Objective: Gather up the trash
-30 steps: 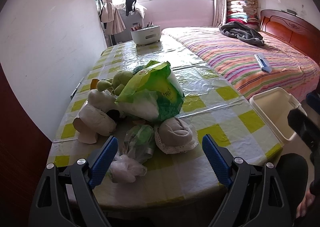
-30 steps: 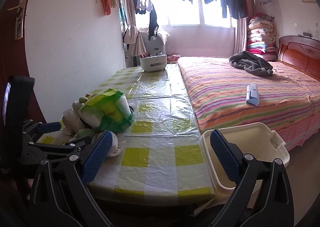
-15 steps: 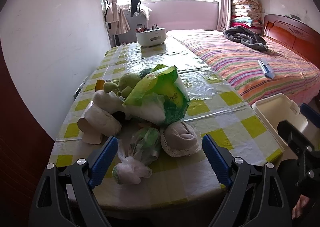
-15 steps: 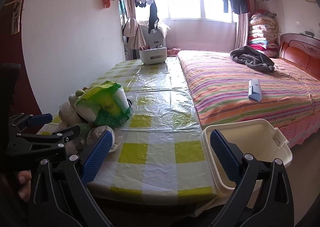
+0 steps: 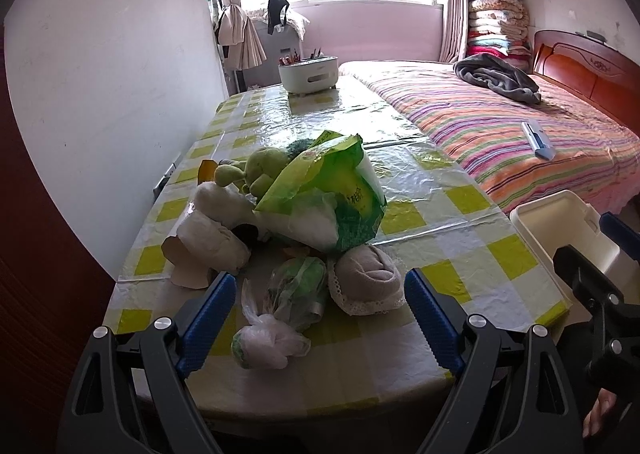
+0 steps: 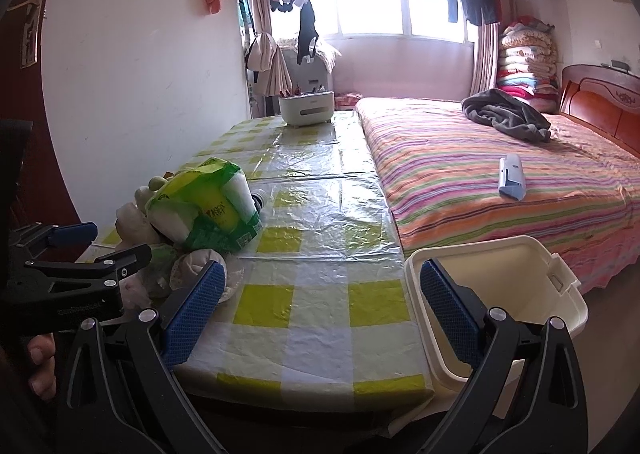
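A heap of trash lies on the yellow-checked table (image 5: 440, 190): a green plastic bag (image 5: 336, 206) (image 6: 208, 210), white crumpled wrappers (image 5: 212, 238), a rolled grey cloth on lace (image 5: 368, 274), a clear bag with green inside (image 5: 298, 286) and a small white bag (image 5: 268, 342). My left gripper (image 5: 316, 318) stands open just in front of the two small bags, with nothing held. My right gripper (image 6: 320, 310) is open over the table's near right corner. A cream bin (image 6: 496, 294) (image 5: 560, 230) stands beside the table, empty inside.
A white organiser box (image 5: 308, 74) sits at the table's far end. A bed with a striped cover (image 6: 500, 174) runs along the right, carrying a grey blanket (image 6: 504, 114) and a blue-white object (image 6: 510, 176). A white wall borders the left. A person's fingers (image 6: 40, 366) hold the left tool.
Both cameras have tilted upward and drawn back slightly, showing more of the window and hanging clothes. The trash heap and bin have not moved. Both grippers stay open.
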`<move>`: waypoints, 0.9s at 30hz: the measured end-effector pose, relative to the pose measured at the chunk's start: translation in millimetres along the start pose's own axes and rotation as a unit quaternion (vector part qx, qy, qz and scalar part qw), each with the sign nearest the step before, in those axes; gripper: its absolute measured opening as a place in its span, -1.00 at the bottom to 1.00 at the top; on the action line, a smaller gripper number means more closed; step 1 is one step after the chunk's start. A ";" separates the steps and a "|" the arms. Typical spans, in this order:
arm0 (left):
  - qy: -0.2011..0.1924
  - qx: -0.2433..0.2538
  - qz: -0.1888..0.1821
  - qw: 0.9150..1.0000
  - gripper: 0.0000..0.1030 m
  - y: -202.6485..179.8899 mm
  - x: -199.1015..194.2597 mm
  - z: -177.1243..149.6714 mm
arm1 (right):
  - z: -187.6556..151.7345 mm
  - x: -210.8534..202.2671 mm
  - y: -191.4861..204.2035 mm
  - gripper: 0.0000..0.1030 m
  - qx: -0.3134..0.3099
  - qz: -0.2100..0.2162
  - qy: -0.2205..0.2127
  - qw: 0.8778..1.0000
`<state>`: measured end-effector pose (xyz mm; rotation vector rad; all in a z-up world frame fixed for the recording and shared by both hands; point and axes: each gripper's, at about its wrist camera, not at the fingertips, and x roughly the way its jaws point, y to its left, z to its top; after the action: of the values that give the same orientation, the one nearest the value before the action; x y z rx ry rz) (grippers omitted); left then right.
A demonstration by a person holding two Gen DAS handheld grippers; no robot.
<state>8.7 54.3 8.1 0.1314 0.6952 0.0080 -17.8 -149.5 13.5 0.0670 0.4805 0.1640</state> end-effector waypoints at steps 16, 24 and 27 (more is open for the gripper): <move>0.002 0.017 -0.006 1.000 0.63 -11.1 -1.8 -0.8 | 0.4 -5.9 -2.4 0.88 -0.002 0.000 -0.003 1.000; 0.002 0.017 -0.006 1.000 0.63 -11.4 -2.2 -0.9 | 0.1 -7.4 -2.8 0.88 -0.003 0.002 -0.004 1.000; 0.002 0.017 -0.006 1.000 0.63 -11.3 -2.9 -1.0 | -0.1 -7.7 -2.3 0.88 -0.006 0.004 -0.004 1.000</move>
<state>5.5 43.0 7.8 0.1596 0.6993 -0.0151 -24.3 -153.1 16.8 0.0576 0.4717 0.1750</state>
